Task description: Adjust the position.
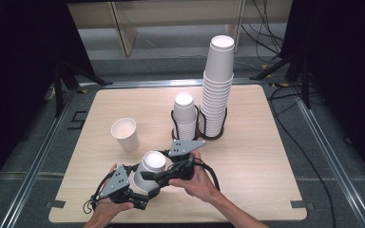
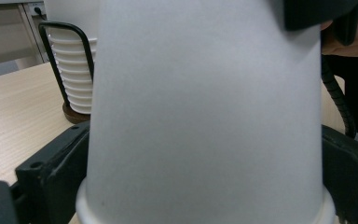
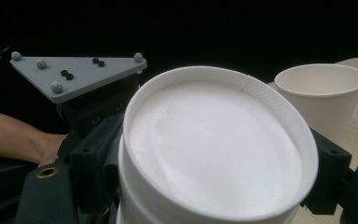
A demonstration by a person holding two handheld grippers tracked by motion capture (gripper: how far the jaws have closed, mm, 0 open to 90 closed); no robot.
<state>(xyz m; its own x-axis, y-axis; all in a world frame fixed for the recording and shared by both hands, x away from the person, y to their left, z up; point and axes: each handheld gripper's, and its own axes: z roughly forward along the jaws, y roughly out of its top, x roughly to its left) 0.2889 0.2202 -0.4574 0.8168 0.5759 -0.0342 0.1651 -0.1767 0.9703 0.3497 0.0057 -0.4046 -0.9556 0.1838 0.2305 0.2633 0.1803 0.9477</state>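
Upside-down white paper cups (image 1: 149, 167), nested one over another, stand near the table's front edge. My left gripper (image 1: 141, 186) is shut on them low down near the rim, its jaws pressing both sides of the cup wall (image 2: 205, 116). My right gripper (image 1: 158, 175) comes in from the right and is shut on the upper part; its jaws flank the cup's round base (image 3: 214, 144), where a second cup edge shows just beneath. The left gripper's grey plate (image 3: 77, 74) lies behind the cups in the right gripper view.
A single upright paper cup (image 1: 125, 134) stands left of centre, also seen as the cup (image 3: 321, 98). Behind are a short cup stack (image 1: 184, 116) and a tall cup stack (image 1: 217, 85), each in a black wire holder (image 2: 67, 70). Table edge (image 1: 171, 219) is close.
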